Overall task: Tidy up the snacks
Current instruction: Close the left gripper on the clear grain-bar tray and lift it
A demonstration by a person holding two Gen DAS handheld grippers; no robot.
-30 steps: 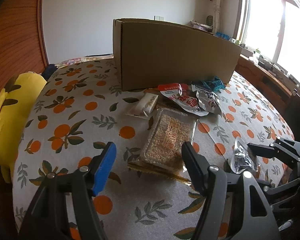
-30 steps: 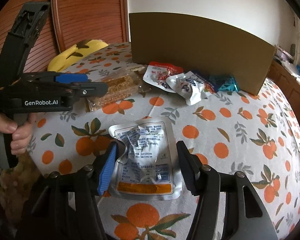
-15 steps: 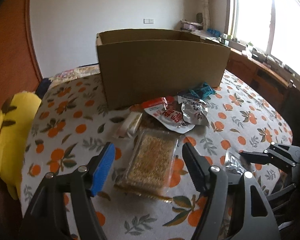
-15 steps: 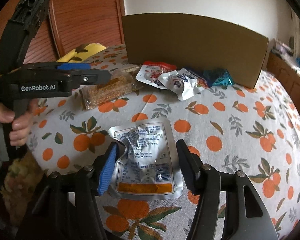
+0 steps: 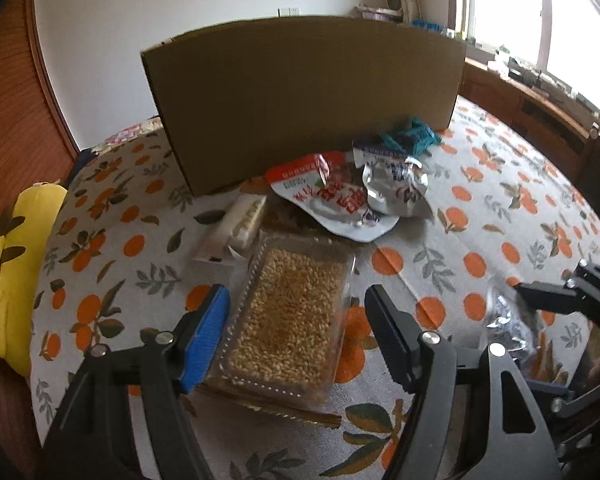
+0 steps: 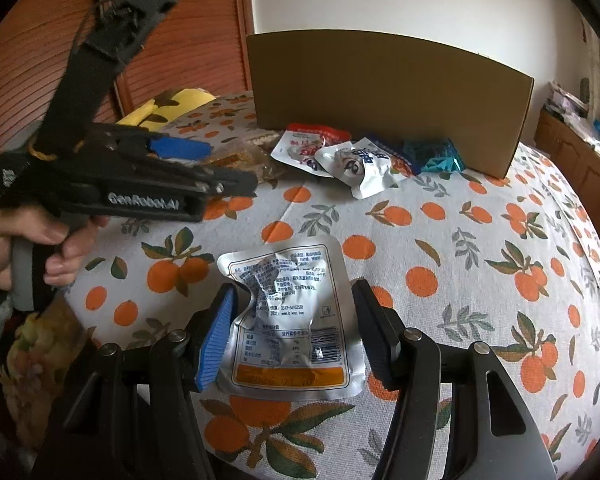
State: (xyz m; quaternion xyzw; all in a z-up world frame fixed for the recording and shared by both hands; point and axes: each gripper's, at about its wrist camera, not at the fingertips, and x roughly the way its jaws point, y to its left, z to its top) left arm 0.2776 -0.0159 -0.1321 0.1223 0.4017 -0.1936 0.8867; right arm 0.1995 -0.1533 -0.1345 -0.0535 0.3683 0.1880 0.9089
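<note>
My left gripper (image 5: pixel 296 320) is open, its jaws on either side of a clear tray of puffed grain bars (image 5: pixel 288 316) on the table. My right gripper (image 6: pixel 294 320) is open around a silver snack pouch (image 6: pixel 290 316) lying flat near the table's front edge. A tall cardboard box (image 5: pixel 300 96) stands at the back. In front of it lie a red-and-white pouch (image 5: pixel 332 200), a crumpled silver pouch (image 5: pixel 396 188), a teal packet (image 5: pixel 410 136) and a white wrapped bar (image 5: pixel 240 224). The left gripper also shows in the right wrist view (image 6: pixel 204 164).
The round table has an orange-print cloth (image 6: pixel 460 240). A yellow plush cushion (image 5: pixel 8 280) lies off the left edge. A wooden panel wall (image 6: pixel 188 40) is at the left, and a window sill with clutter (image 5: pixel 540 76) is at the right.
My left gripper has moved forward and lower over the grain bar tray, which now sits between its jaws. My right gripper has stayed around the silver pouch.
</note>
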